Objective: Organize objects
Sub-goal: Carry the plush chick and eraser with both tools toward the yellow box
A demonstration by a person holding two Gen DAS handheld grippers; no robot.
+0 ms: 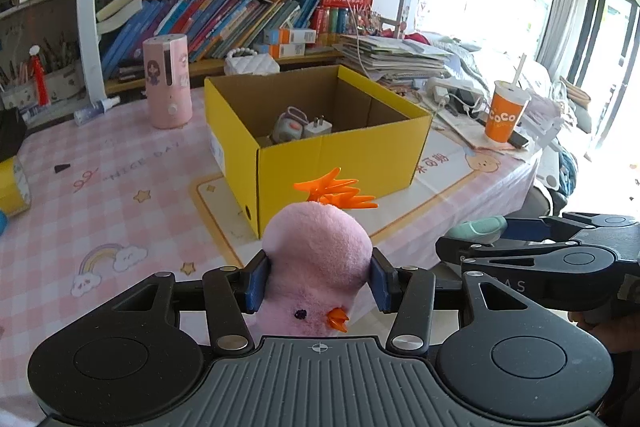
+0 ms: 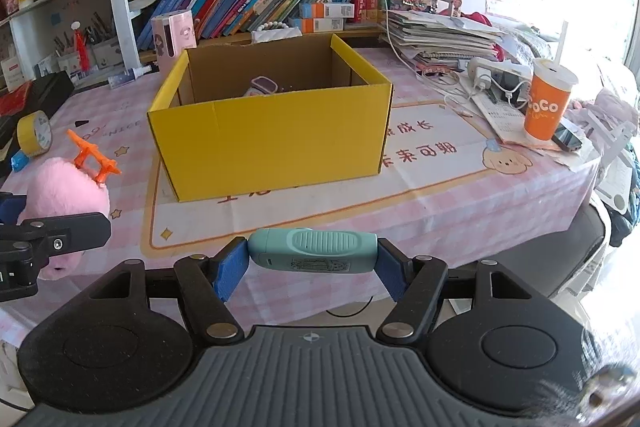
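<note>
One orange cup [image 2: 549,101] reads "CoCo", beside one yellow box [image 2: 276,131]. Left gripper [image 1: 318,281] squeezes one pink plush chick [image 1: 316,263]; right gripper [image 2: 312,269] clamps one teal device [image 2: 314,251] endwise

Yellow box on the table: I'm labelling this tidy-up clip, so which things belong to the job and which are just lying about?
Part of the job:
- yellow box, with small devices already inside
- pink plush toy, clamped in the left gripper
- teal device, clamped in the right gripper

Lying about:
- orange cup
- yellow tape roll
- pink humidifier
- paper stack
</note>
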